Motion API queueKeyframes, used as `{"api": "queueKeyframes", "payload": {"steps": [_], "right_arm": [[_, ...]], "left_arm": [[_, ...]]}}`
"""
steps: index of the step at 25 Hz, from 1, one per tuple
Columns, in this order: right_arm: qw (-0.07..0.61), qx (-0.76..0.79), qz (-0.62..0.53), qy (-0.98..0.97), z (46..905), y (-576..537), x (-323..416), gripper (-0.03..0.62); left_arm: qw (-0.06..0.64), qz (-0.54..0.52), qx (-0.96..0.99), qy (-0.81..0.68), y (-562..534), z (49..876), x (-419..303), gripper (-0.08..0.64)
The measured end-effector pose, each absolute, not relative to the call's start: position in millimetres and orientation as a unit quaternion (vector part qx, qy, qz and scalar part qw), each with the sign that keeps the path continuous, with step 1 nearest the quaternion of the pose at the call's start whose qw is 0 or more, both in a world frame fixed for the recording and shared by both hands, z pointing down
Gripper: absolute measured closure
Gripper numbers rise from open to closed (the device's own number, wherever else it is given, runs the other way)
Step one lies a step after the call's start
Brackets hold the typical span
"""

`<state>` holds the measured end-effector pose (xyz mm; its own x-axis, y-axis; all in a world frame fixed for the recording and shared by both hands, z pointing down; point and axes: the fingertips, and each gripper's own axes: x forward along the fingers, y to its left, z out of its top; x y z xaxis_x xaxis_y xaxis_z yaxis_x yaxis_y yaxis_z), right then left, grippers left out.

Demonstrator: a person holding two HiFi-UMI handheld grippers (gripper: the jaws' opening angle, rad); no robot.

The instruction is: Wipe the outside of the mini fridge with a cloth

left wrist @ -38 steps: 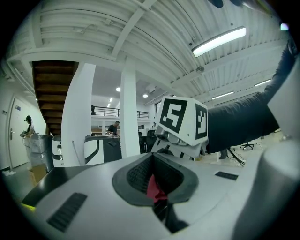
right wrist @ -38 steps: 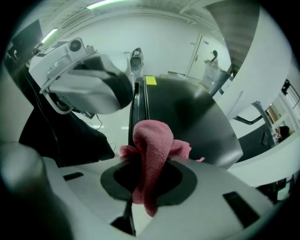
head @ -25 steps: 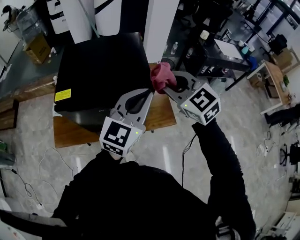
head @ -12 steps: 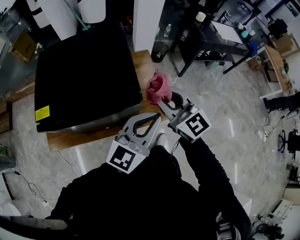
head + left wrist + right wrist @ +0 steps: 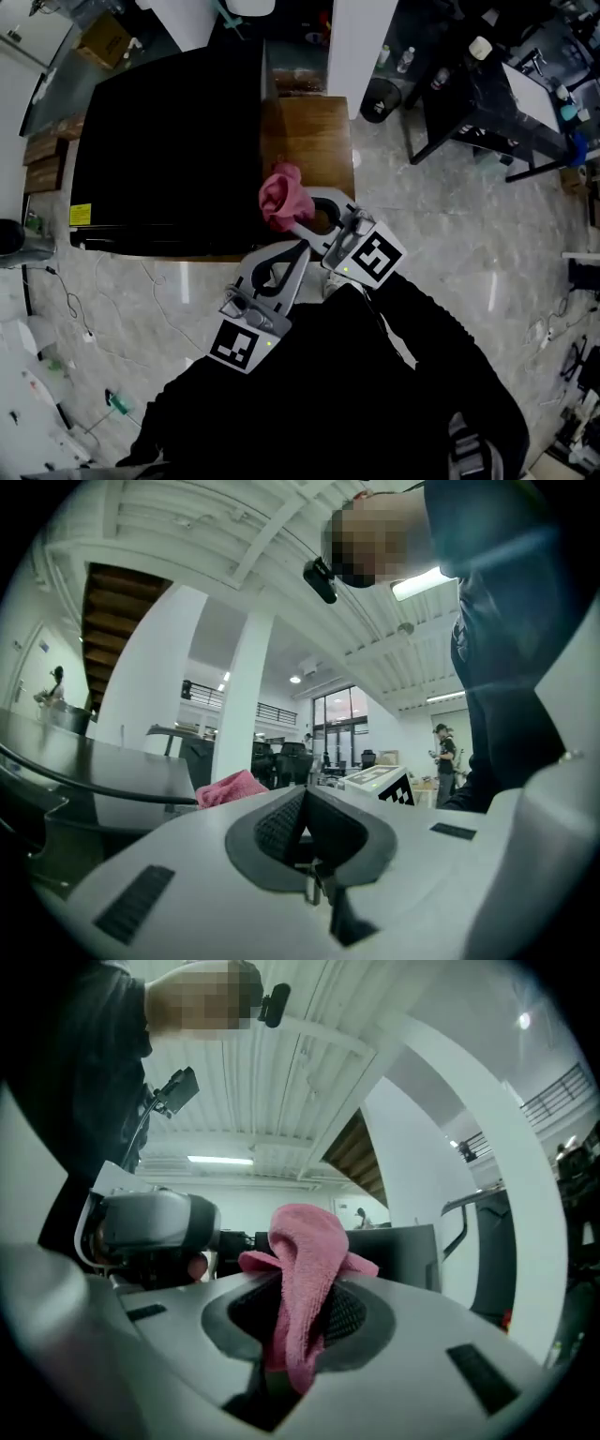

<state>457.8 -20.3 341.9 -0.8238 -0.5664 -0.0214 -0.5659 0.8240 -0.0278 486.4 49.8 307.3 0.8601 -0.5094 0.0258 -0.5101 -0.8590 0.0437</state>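
Marble floor (image 5: 450,234) — right gripper (image 5: 295,1330) clamps cloth (image 5: 305,1251).

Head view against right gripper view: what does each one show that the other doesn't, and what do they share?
Only the head view shows the mini fridge from above, its black top with a yellow label, and the wooden table showing beside it. Only the right gripper view shows the right gripper close up: its fingers are shut on the pink cloth, a fold hanging down between them, with a ceiling light behind. Both views show the pink cloth held in the right gripper.
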Motion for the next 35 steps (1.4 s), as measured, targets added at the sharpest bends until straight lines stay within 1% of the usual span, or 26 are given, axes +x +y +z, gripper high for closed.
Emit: {"api": "queueKeyframes", "payload": {"steps": [5,11,23,30,35], "right_arm": [[0.068,-0.202,-0.044,0.976,350,-35,446,0.506],[0.088,-0.199,-0.055,0.974,359,-75,462,0.506],[0.085,-0.261,-0.063,0.96,381,-211,496,0.508],[0.069,-0.311,-0.056,0.946,389,-279,511,0.508],[0.06,-0.338,-0.065,0.937,395,-307,520,0.508]], "left_arm": [[0.02,0.023,0.928,-0.371,27,318,487,0.558],[0.017,0.036,0.895,-0.444,3,332,502,0.558],[0.019,0.045,0.877,-0.478,-54,349,538,0.558],[0.015,0.048,0.87,-0.49,-68,355,540,0.558],[0.009,0.048,0.865,-0.5,-68,352,538,0.558]]}}
